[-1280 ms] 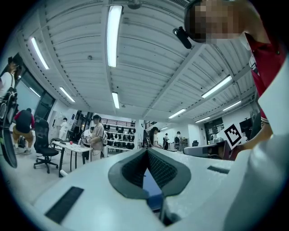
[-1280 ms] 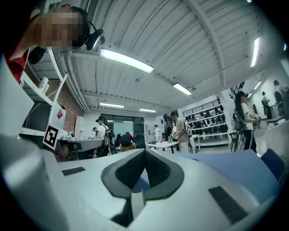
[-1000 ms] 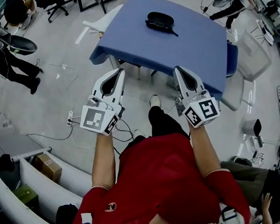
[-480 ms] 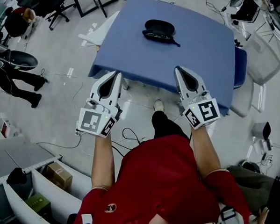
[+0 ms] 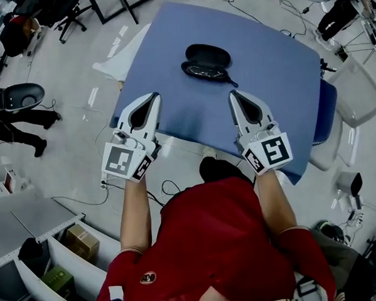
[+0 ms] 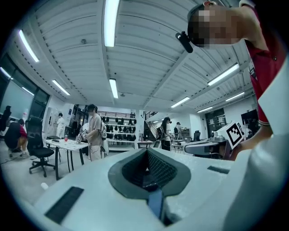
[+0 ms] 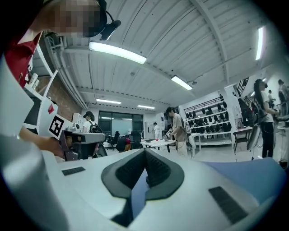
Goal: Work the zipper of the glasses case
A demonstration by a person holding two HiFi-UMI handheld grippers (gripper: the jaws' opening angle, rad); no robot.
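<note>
Head view: the glasses case (image 5: 205, 60) lies on the far half of the blue tabletop (image 5: 279, 85), about midway between its left and right edges. It is dark and oval, with a thin dark tab sticking out at its near-right end. Whether its zipper is run shut cannot be told from here. Bare blue surface surrounds it on every side, widest to the right and toward the near edge; nothing else rests on the tabletop.

The near edge runs diagonally under the two claws, and the blue cover hangs down at the near-right corner. Beyond the left edge is grey floor (image 5: 68, 140) strewn with cables (image 5: 85, 108), with a dark office chair (image 5: 22, 95) further left.

The left claw (image 5: 152, 96) reaches over the near-left corner, its tip just above the blue surface. The right claw (image 5: 233, 93) lies across the near edge, further in over the tabletop. Both point level toward the far side, roughly parallel, with their marker cubes nearest the person. The case sits well apart from both tips, farther out and between their lines.

In each gripper view the two jaws meet with nothing between them, so both claws are closed and empty. The person's forearms stretch straight forward from a red top (image 5: 211, 240).
</note>
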